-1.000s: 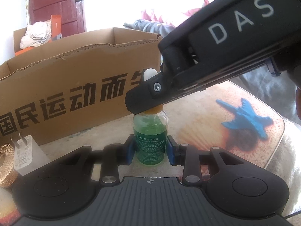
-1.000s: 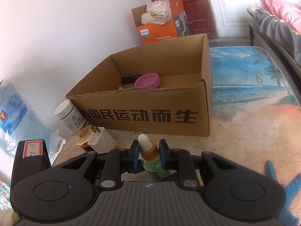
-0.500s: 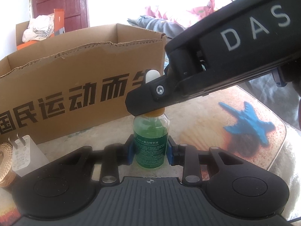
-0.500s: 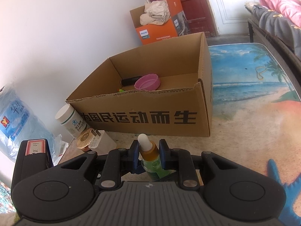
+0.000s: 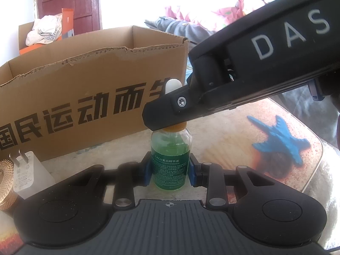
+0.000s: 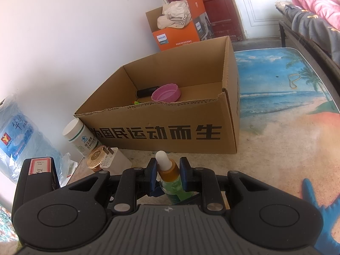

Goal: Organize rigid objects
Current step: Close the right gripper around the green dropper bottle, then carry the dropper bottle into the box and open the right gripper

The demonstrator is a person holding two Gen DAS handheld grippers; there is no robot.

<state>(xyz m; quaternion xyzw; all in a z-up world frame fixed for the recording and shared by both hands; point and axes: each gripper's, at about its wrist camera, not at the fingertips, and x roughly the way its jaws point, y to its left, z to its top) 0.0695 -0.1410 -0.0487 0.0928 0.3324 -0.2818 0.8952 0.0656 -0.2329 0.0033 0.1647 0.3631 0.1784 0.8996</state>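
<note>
A green dropper bottle (image 5: 170, 163) with an amber collar and white rubber bulb stands upright on the table. My left gripper (image 5: 170, 173) is shut on its lower body. My right gripper (image 6: 169, 173) is shut on its amber neck (image 6: 170, 171), reaching in from the upper right in the left wrist view (image 5: 170, 114). The open cardboard box (image 6: 161, 127) stands just behind the bottle; a pink bowl (image 6: 166, 93) and a black tube (image 6: 146, 91) lie inside it.
A white plug adapter (image 5: 27, 174), a gold ribbed cap (image 6: 96, 157) and a white pill bottle (image 6: 81, 139) stand left of the box. A blue water bag (image 6: 14, 133) is far left. The beach-print table (image 6: 286, 110) stretches right, with a blue starfish print (image 5: 280, 140).
Both grippers keep their hold on the bottle. The views have shifted slightly, the box and adapter sliding a little right in the left wrist view.
</note>
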